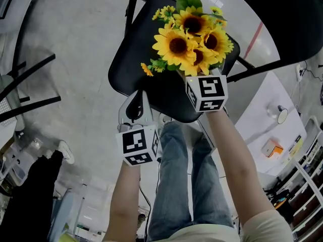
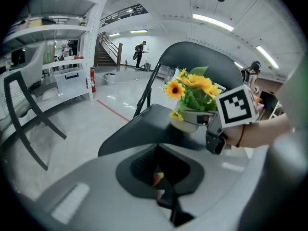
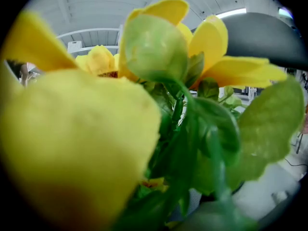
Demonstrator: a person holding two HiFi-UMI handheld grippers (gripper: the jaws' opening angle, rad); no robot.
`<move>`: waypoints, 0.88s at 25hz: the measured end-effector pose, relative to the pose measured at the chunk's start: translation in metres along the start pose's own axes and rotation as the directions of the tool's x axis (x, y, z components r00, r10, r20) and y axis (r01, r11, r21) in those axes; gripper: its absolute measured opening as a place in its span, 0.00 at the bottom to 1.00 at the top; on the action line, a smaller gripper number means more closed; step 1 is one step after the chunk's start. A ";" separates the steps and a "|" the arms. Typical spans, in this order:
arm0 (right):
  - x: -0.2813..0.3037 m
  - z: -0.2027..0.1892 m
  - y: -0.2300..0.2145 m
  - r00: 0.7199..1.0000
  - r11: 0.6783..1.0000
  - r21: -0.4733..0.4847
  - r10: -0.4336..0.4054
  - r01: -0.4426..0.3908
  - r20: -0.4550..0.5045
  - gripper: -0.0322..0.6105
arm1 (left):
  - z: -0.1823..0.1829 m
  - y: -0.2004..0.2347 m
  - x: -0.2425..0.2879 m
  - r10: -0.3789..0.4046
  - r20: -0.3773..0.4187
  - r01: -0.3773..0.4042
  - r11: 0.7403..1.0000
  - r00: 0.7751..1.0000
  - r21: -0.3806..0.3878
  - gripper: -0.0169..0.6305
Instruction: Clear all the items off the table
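**Potted sunflowers held over black chair**

The potted sunflowers (image 1: pixel 194 39) hang over the seat of a black chair (image 1: pixel 136 59), toward the seat's right side in the head view. The left gripper view shows their pale pot (image 2: pixel 185 123) low over the seat. Whether its base touches the seat cannot be told. The right gripper (image 2: pixel 204 121) comes in from the chair's front edge. Its fingers are closed on the pot's rim, with the blooms rising above them. In the right gripper view, yellow petals and green leaves (image 3: pixel 202 129) crowd the lens and hide the jaws themselves.

The left gripper (image 1: pixel 135 105) sits at the seat's front edge, to the left of the flowers and apart from them. Its jaws are pressed together with nothing between them, and they point down toward the seat. The person's legs in blue jeans (image 1: pixel 176 185) stand just in front of the chair, on a grey floor (image 1: pixel 75 34).
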State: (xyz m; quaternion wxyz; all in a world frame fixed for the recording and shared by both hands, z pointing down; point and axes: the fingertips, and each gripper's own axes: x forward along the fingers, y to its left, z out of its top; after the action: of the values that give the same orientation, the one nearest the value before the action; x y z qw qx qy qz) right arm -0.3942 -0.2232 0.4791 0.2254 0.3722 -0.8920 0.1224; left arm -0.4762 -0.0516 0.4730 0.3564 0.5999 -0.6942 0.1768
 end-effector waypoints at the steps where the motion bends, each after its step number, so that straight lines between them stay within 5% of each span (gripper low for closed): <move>1: 0.011 0.001 0.000 1.000 1.000 0.000 0.001 -0.001 -0.004 0.96 | 0.002 0.005 0.005 0.001 -0.003 -0.001 1.000 1.000 -0.003 0.04; 22: 0.068 0.000 -0.003 0.999 0.999 -0.024 0.035 -0.035 0.020 0.96 | -0.011 0.019 0.020 0.001 -0.011 -0.001 1.000 1.000 0.017 0.04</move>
State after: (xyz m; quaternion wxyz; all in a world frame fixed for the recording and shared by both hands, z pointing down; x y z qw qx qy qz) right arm -0.4342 -0.2671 0.5130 0.2186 0.3550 -0.9020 0.1121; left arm -0.4915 -0.0538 0.4983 0.3550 0.6016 -0.6910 0.1860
